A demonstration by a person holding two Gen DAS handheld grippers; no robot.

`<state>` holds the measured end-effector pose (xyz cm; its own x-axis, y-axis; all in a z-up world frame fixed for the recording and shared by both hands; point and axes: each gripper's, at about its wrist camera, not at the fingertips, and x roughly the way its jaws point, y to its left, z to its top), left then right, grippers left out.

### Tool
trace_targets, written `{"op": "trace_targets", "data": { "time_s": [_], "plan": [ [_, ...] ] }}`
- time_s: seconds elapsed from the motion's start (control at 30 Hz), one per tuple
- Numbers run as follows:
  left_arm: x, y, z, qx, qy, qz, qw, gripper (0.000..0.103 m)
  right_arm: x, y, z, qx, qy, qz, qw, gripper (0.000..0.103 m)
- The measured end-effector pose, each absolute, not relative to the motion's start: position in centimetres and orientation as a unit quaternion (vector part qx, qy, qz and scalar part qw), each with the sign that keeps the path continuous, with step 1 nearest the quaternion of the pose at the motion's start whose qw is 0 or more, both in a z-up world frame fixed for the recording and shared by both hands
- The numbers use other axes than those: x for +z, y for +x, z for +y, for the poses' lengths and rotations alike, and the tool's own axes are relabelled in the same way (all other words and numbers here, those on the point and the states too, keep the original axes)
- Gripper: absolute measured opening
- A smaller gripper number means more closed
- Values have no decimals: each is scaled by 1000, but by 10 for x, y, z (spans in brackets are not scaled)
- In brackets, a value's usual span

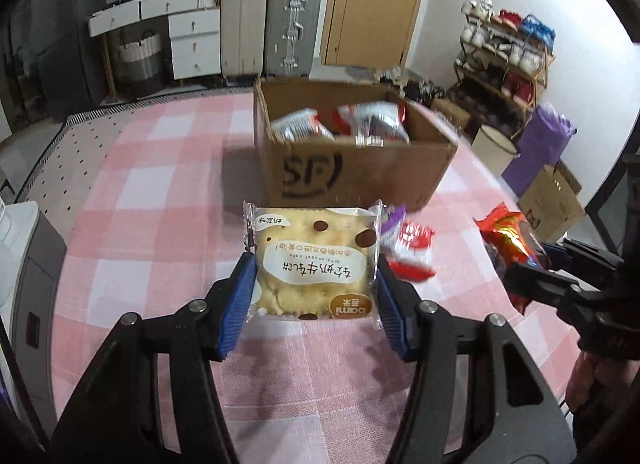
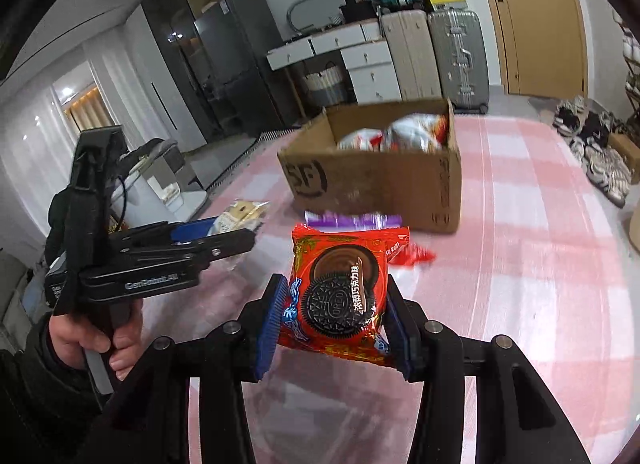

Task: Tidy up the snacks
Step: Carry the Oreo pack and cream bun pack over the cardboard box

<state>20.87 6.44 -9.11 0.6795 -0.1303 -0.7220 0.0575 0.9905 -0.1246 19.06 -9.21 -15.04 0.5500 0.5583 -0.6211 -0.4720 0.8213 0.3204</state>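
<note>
A pale yellow cracker packet [image 1: 314, 264] is gripped by the left tool [image 1: 316, 284]; its blue pads [image 1: 238, 304] are pressed against the two side edges of the wrapper. The packet is held flat above the pink checked tabletop [image 1: 152, 224], with its printed face upward. In the right wrist view the same tool [image 2: 240, 234] is seen from the side, carried by a hand [image 2: 100, 340] in a dark sleeve, and the packet [image 2: 240, 214] sticks out from its tip.

A red Oreo packet [image 2: 340, 292] is clamped by the right tool [image 2: 336, 320], one blue pad on each side of the wrapper. This packet is also held clear of the tabletop [image 2: 540, 264]. In the left wrist view it [image 1: 508, 240] appears at the right side, in front of the black frame of the right tool [image 1: 532, 264].

An open cardboard box [image 1: 360, 172] with a dark "SF" mark is standing on the tabletop beyond both tools. Several red and white snack packets [image 1: 344, 124] are lying inside it. Near the front wall of the box, a purple wrapper [image 2: 352, 220] and a red and white wrapper [image 1: 414, 250] are lying on the cloth, blurred.

Behind the tabletop, suitcases [image 1: 292, 32], a white drawer unit [image 1: 192, 40] and a wooden door [image 1: 376, 4] can be seen.
</note>
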Motion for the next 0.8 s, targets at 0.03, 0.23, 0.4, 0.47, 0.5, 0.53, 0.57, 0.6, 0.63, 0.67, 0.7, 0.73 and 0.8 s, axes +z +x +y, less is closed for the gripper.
{"op": "trace_targets", "data": {
  "time_s": [0.03,0.23,0.4,0.47,0.5,0.53,0.57,0.6,0.63,0.67,0.7,0.73,0.8],
  "plan": [
    [-86,208,67,-52,-49,394,916,54,-145,194,-91,295,59,370,879,47],
    [-55,206,79,-57,-52,376,924,54,-119,207,-82,301,47,354,884,47],
    [-33,214,82,-61,-54,367,927,54,-100,221,-78,309,44,340,887,47],
    [-25,215,83,-62,-52,364,928,54,-92,226,-76,312,44,335,888,47],
    [-21,216,84,-64,-52,363,928,54,-88,230,-76,313,43,332,889,47],
    [-18,219,83,-66,-52,363,928,54,-84,233,-75,314,42,330,889,47],
    [-14,222,83,-66,-52,361,929,54,-81,234,-75,314,42,328,890,47],
    [-10,226,82,-65,-50,360,929,54,-78,237,-75,316,43,326,890,47],
    [-6,232,80,-65,-47,358,930,54,-74,241,-75,316,42,323,891,47],
    [-3,236,79,-65,-46,358,930,54,-71,244,-75,315,42,320,893,47],
    [0,240,78,-66,-43,358,930,54,-67,247,-76,315,43,317,893,47],
    [3,244,76,-70,-39,359,930,54,-63,250,-76,315,43,314,895,47],
    [9,257,72,-71,-35,358,930,54,-57,256,-77,315,43,309,896,47]
  ]
}}
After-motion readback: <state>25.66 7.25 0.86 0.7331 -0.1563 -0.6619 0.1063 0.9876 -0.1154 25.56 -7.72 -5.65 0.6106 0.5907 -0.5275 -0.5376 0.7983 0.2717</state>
